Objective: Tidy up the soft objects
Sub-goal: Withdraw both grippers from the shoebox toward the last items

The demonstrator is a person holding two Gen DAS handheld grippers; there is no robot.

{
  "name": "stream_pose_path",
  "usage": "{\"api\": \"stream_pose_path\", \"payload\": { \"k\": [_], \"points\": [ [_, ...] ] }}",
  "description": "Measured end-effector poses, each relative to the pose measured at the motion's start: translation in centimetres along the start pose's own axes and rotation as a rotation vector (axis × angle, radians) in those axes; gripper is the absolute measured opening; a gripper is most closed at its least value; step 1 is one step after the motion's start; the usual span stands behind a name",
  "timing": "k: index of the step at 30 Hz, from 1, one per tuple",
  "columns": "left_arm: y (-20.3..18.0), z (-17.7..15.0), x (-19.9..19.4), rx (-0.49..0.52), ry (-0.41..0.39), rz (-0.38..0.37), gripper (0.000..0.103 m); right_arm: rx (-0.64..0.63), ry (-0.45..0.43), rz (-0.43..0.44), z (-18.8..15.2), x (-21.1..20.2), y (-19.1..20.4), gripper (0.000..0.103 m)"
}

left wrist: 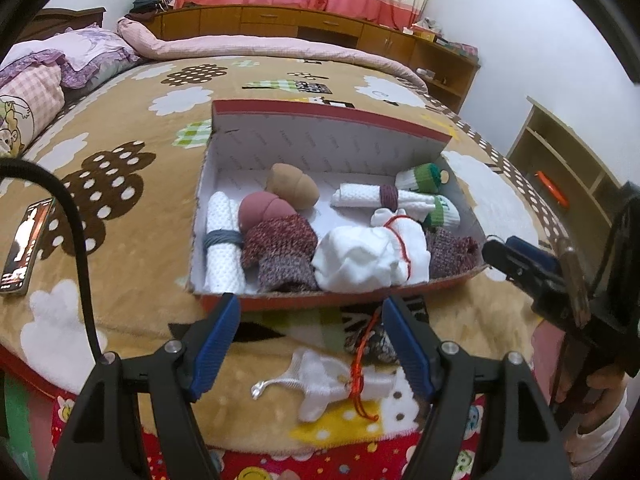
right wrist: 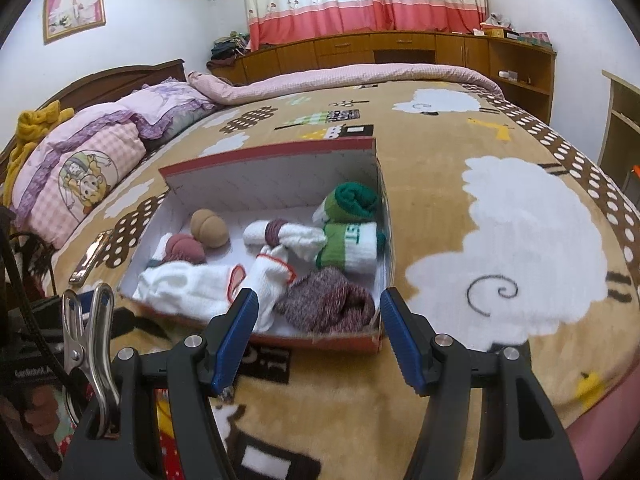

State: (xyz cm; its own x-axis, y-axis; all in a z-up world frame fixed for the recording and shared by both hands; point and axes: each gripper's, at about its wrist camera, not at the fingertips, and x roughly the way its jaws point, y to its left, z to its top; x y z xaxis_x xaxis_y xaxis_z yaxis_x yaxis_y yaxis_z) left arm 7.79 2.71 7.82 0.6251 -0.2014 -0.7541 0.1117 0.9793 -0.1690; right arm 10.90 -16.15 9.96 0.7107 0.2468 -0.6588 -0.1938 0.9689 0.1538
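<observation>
Both tools, left (left wrist: pixel 310 344) and right (right wrist: pixel 316 336), hang wide and empty. I aim at the loose white knitted glove with red thread (left wrist: pixel 332 384) near the bed's front edge, before the red cardboard box (left wrist: pixel 320 304).

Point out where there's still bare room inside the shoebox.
Bare floor shows behind the tan sock ball, along the shoebox's back wall, and between it and the white roll. The front half is crowded with the white gloves.

Partial "GenRobot.A" on black device body (right wrist: pixel 32 372).
</observation>
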Motion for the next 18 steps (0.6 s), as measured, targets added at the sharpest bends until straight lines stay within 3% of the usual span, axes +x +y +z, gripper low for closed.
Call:
{"api": "stream_pose_path", "payload": {
  "k": [18],
  "points": [
    [1.7, -3.9, 1.5, -0.031, 0.097, 0.017, 0.077, 0.005, 0.072, 0.067, -4.1, -0.5, 0.7, 0.065]
  ]
}}
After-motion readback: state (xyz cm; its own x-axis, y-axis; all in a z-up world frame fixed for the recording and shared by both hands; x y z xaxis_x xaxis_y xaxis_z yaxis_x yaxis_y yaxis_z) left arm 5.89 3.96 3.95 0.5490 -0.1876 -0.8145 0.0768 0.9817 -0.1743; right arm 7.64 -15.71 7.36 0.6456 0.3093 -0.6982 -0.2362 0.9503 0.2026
